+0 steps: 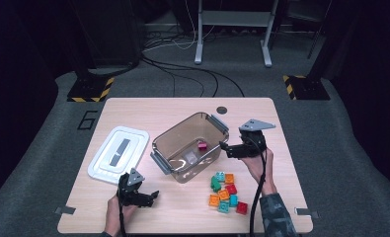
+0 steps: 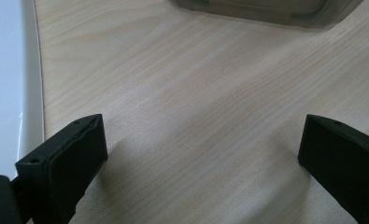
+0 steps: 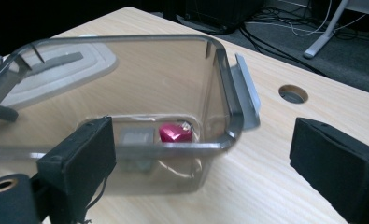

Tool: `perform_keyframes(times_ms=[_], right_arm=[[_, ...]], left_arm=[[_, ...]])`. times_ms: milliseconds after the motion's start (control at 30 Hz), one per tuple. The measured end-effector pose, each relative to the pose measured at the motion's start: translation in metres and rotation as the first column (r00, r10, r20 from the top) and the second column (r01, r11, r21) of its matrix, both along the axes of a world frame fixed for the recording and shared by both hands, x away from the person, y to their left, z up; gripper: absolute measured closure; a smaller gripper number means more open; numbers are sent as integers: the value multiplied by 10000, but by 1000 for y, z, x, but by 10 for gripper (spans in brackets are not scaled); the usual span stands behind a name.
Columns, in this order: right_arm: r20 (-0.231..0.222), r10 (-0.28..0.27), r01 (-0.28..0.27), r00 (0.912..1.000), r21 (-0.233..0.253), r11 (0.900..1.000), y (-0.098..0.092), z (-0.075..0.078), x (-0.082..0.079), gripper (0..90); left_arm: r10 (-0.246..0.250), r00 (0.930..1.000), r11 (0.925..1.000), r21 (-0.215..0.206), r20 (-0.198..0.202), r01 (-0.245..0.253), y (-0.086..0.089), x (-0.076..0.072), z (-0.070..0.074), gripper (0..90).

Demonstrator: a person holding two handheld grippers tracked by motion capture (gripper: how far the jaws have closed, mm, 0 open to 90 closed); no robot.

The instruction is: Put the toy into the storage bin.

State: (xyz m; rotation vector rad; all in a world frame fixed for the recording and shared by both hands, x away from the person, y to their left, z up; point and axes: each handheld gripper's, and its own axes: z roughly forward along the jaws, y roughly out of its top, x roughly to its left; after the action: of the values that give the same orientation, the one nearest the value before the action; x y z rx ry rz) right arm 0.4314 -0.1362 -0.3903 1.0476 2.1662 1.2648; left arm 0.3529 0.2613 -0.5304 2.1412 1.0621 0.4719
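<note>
- High view: your right gripper hovers at the right rim of the clear plastic container, jaws spread, nothing held.
- Right gripper view: magenta block sits on container floor, w/ a pale block just beside it.
- Your left gripper rests low over the wooden table near the front edge, jaws wide apart, empty.
- White lid lies flat left of container.
- Loose pile of coloured blocks on table, front-right of container, near your right hand.
</note>
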Motion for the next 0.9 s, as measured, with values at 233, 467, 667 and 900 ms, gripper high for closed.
perform_keyframes(times_ms=[233, 467, 667, 900], right_arm=[[-141, -238, 238, 9996, 23, 9997, -16, -6, -19, 22], [-406, -562, 554, 9976, -194, 9983, -32, -20, -43, 0], [-547, -731, 721, 9958, -186, 9972, -39, -30, -60, 0], [-846, -739, 718, 9937, -286, 9970, -41, -46, -78, 0]], left_arm=[[-57, 10000, 10000, 13, -81, 57, 1, 0, 0, 11], [-46, 10000, 10000, 18, -83, 46, 1, 0, 1, 11], [-21, 10000, 10000, 7, -29, 21, 0, 0, 0, 11], [-13, 9999, 10000, -42, -114, 13, 0, 0, 0, 11]])
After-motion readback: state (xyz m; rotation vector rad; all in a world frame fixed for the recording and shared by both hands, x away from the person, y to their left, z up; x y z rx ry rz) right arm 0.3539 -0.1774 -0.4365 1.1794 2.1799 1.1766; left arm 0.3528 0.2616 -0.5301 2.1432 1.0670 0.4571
